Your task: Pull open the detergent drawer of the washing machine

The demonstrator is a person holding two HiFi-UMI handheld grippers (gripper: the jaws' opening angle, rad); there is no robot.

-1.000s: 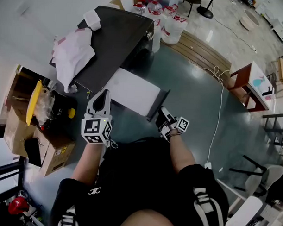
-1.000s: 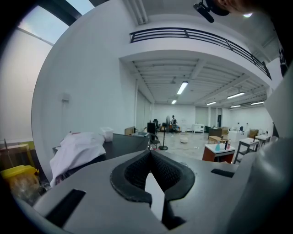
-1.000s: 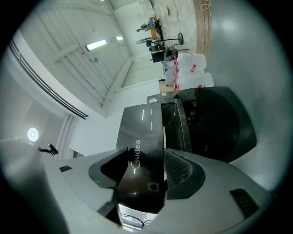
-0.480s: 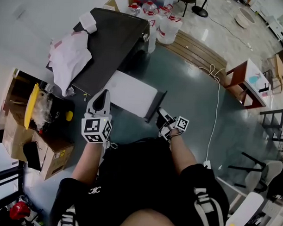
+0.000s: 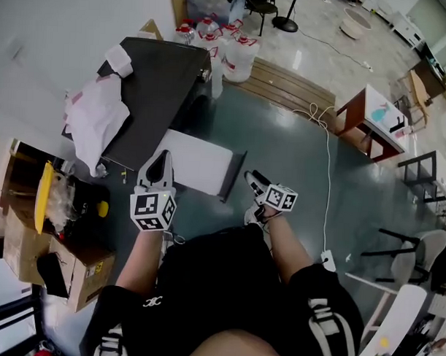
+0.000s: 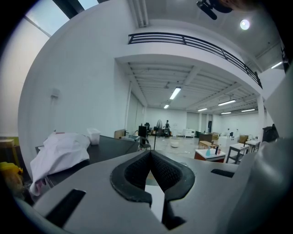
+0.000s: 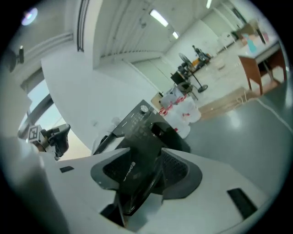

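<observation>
The dark washing machine point(image 5: 160, 84) stands at the upper left in the head view. Its white detergent drawer point(image 5: 194, 162) is pulled far out, and the dark front panel point(image 5: 233, 175) faces me. My right gripper point(image 5: 254, 176) is at that panel. In the right gripper view the glossy drawer front point(image 7: 137, 176) lies between the pads point(image 7: 176, 171), with the jaws closing on it. My left gripper point(image 5: 160, 163) hovers over the drawer's left side. In its own view the left gripper point(image 6: 150, 157) is shut with nothing in it.
A white cloth point(image 5: 93, 118) lies on the machine's top. Water jugs point(image 5: 227, 53) stand behind the machine, and cardboard boxes point(image 5: 45, 240) sit at the left. A white cable point(image 5: 327, 177) runs across the grey floor, and a red-brown table point(image 5: 371, 120) stands at the right.
My right gripper has rolled about its own axis at the drawer front, so its marker cube faces more upward. The left gripper has shifted slightly. The drawer stays pulled out.
</observation>
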